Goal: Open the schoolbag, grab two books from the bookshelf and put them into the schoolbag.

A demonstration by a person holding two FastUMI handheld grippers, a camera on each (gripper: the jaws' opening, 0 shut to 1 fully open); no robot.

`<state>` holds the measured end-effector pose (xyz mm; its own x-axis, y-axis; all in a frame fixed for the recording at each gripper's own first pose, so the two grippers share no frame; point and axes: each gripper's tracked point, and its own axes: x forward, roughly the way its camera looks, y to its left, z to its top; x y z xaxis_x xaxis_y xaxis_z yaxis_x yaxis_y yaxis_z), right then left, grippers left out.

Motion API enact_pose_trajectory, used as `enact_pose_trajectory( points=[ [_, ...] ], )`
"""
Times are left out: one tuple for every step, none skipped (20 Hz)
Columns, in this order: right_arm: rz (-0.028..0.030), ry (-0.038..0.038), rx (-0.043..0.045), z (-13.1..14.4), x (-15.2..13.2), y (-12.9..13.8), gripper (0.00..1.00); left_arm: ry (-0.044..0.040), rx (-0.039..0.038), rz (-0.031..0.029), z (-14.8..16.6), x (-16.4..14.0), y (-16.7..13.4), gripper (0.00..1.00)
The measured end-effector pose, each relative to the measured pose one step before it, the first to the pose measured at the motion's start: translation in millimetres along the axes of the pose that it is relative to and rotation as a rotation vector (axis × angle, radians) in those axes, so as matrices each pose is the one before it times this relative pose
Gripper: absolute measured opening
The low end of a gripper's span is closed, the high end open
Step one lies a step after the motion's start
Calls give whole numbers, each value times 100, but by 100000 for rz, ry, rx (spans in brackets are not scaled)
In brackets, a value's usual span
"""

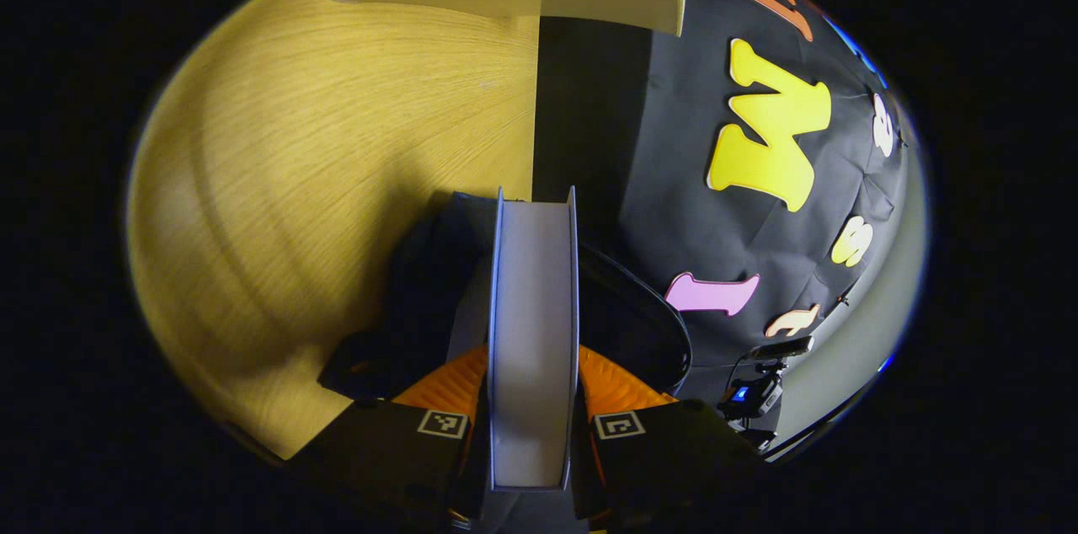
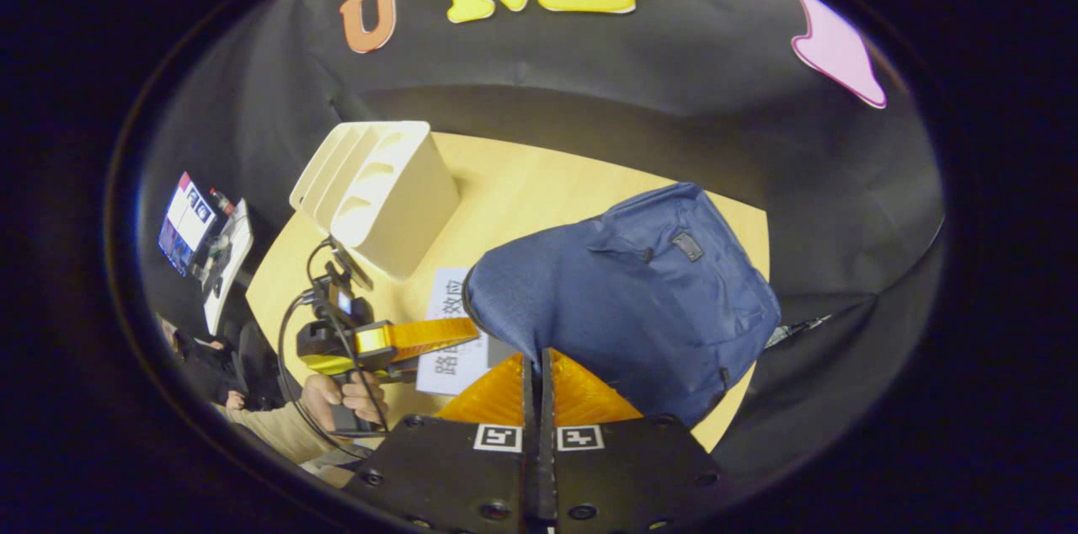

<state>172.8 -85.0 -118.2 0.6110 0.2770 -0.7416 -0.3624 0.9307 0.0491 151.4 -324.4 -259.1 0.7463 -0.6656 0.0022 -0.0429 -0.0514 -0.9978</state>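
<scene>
**A:** What is the left gripper [image 1: 533,399] doing?

**B:** In the left gripper view, its two fingers are clamped on a book [image 1: 533,332], one on each cover. The book stands on edge, its pale page block facing the camera. Just beyond it lies the dark opening of the schoolbag [image 1: 627,319], with its zip edge curving to the right. The book's far end hangs over or just inside that opening; I cannot tell which.

**A:** And the right gripper [image 2: 539,399]?

**B:** In the right gripper view, its fingers are pressed together with only a thin slit between them. The near edge of the navy schoolbag [image 2: 640,298] meets their tips, but I cannot tell whether any fabric is pinched there.

**A:** Where is everything on the table?

**B:** The schoolbag sits on a light wooden table [image 2: 522,180]. A white slotted bookshelf [image 2: 379,189] stands behind and to its left, and I can see no books in its slots. A hand [image 2: 341,399] holds the left gripper [image 2: 459,332] beside the bag's left end, with a white book cover [image 2: 450,332] showing printed characters around it.

**A:** How far along is the task?

**B:** I judge the bag is already open, since its mouth gapes in the left gripper view. One book is being delivered. Whether it is the first or second I cannot tell; the bag's inside is too dark to see.
</scene>
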Motion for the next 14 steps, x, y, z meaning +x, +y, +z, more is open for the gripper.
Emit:
enact_pose_trajectory(
  points=[
    [1277, 896, -1105, -334, 379, 404, 1, -294, 748, -421, -247, 464, 185, 40],
    [1326, 1055, -1088, -348, 544, 449, 1, 482, 1364, -277, -240, 744, -144, 40],
    [1381, 1449, -1874, -546, 477, 439, 1, 581, 2405, 29, -241, 670, 180, 40],
    [1550, 913, -1635, -446, 383, 488, 1, 1524, 2395, 157, -290, 769, -55, 41],
    [1649, 790, -1045, -134, 490, 431, 1, 879, 1790, 155, -183, 714, 54, 40],
    [1414, 505, -1105, 1, 496, 449, 1, 786, 1161, -54, 48, 795, -57, 40],
    [1216, 514, -720, 86, 395, 263, 1, 852, 1021, -59, 30, 903, -371, 40],
    [1122, 310, 60, 2, 169, 234, 1, 652, 839, -166, -26, 593, -222, 40],
    [1118, -103, 303, 163, 112, 207, 1, 381, 547, -216, -35, 660, -34, 40],
    [979, -171, 387, 198, 138, 194, 1, 142, 284, -454, 92, 578, 42, 40],
    [783, -351, 413, 234, 140, -86, 1, 276, -42, -735, -17, 626, 112, 40],
    [972, -65, 767, 58, 37, 1, 1, 55, -585, -821, -42, 595, 58, 40],
    [931, -213, 723, 76, -41, 5, 1, -68, -959, -1086, 29, 528, 174, 41],
    [664, -257, 844, 17, 0, -172, 1, -79, -920, -805, -37, 672, -13, 40]
  ],
)
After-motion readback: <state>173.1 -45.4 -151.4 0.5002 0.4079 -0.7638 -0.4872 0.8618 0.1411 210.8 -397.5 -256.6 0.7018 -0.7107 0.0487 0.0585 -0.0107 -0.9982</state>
